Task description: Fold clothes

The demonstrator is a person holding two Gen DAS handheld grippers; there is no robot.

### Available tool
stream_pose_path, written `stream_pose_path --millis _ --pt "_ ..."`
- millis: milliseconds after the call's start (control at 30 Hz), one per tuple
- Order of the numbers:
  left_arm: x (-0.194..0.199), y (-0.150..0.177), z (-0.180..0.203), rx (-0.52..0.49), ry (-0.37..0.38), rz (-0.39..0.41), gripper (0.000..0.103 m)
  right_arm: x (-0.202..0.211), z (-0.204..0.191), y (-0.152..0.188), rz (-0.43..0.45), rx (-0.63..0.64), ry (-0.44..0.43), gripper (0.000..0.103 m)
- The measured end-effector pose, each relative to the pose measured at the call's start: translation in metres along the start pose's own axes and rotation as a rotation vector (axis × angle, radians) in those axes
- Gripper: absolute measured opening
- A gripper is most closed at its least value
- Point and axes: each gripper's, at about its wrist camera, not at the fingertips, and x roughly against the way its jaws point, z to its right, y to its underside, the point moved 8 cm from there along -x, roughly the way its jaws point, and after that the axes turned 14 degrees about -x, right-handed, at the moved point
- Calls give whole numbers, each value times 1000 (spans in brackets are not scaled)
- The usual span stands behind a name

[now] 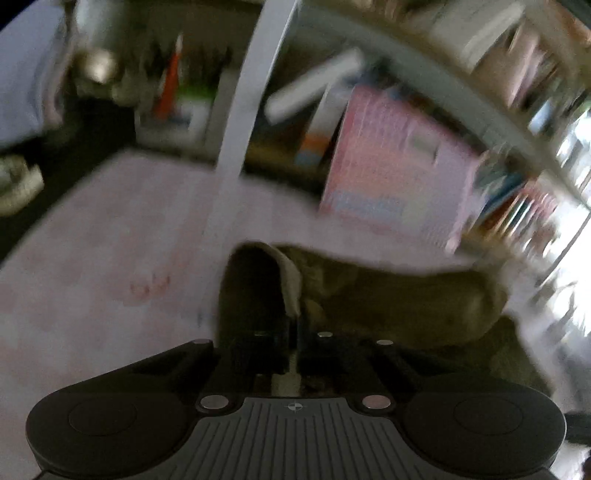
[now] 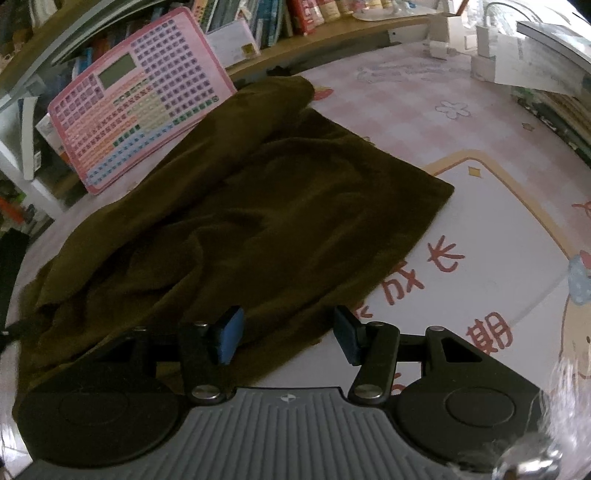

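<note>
A dark olive garment [image 2: 258, 221] lies crumpled and partly spread on the pink printed table mat [image 2: 480, 229]. My right gripper [image 2: 290, 338] hangs just over the garment's near edge, its blue pads [image 2: 231, 336] well apart and pressing on nothing. The left wrist view is badly blurred. There the olive garment [image 1: 406, 295] lies to the right, and a fold of it with a paler edge rises from my left gripper [image 1: 293, 332], whose fingers stand together, shut on that fold.
A pink button board [image 2: 136, 110] leans against the shelf behind the garment, touching its far edge. Books [image 2: 295, 14] fill the shelf at the back. Small white boxes [image 2: 480, 55] and papers sit at the far right. A white post [image 1: 243, 110] stands at the table's back.
</note>
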Motion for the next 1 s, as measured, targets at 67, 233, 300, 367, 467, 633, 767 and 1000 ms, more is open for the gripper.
stream_pose_path --millis 67,233,300,367,467,633,767,1000 --pt "11 -4 -15 66 -22 30 1 1 3 -2 11 -11 2 51" --pt "-15 36 -59 158 -151 -115 3 3 12 -7 28 -33 7 51" --pt "-11 42 -59 181 -160 -90 9 3 14 -10 32 -34 11 51" --pt "-9 43 -60 175 -172 -96 11 3 17 -12 37 -33 15 51" --pt "-3 42 -61 174 -196 -96 19 3 20 -16 45 -28 22 51" --pt "29 31 -49 177 -194 -4 18 0 26 -31 72 9 41 51" --pt "38 40 -14 121 -110 -7 18 -9 33 -45 77 38 63 51" --pt "36 77 22 87 -130 -105 18 -23 34 -55 59 110 66 51"
